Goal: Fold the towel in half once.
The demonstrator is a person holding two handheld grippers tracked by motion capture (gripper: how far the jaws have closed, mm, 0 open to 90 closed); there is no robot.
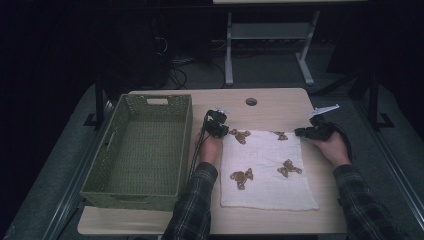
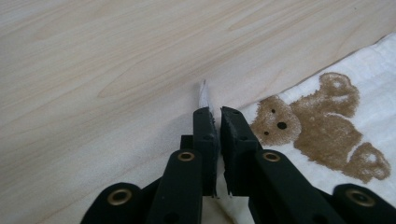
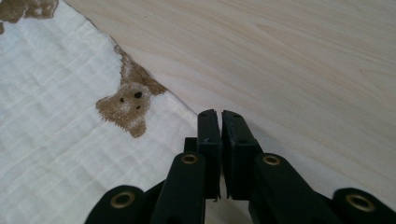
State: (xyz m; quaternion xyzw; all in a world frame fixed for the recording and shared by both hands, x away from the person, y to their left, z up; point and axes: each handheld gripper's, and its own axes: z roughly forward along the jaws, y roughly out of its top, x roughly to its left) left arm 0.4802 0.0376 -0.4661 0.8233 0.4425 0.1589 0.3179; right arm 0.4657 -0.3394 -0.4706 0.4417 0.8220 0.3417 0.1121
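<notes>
Your left tool (image 1: 216,123) sits at the far-left corner of the white cloth (image 1: 267,170), its jaws pressed together on that corner; in the left gripper view (image 2: 216,122) a sliver of white fabric stands up between the jaw tips. Your right tool (image 1: 314,132) sits at the cloth's far-right corner. In the right gripper view (image 3: 217,122) its jaws are drawn nearly together right at the cloth's edge; whether fabric is caught between them, you cannot tell.

The cloth lies flat on the wooden counter (image 1: 280,105), printed with brown bears; one bear print (image 2: 322,123) lies just beside the left jaws. A green woven basket (image 1: 137,150) stands on the counter's left side, near the cloth but apart from it.
</notes>
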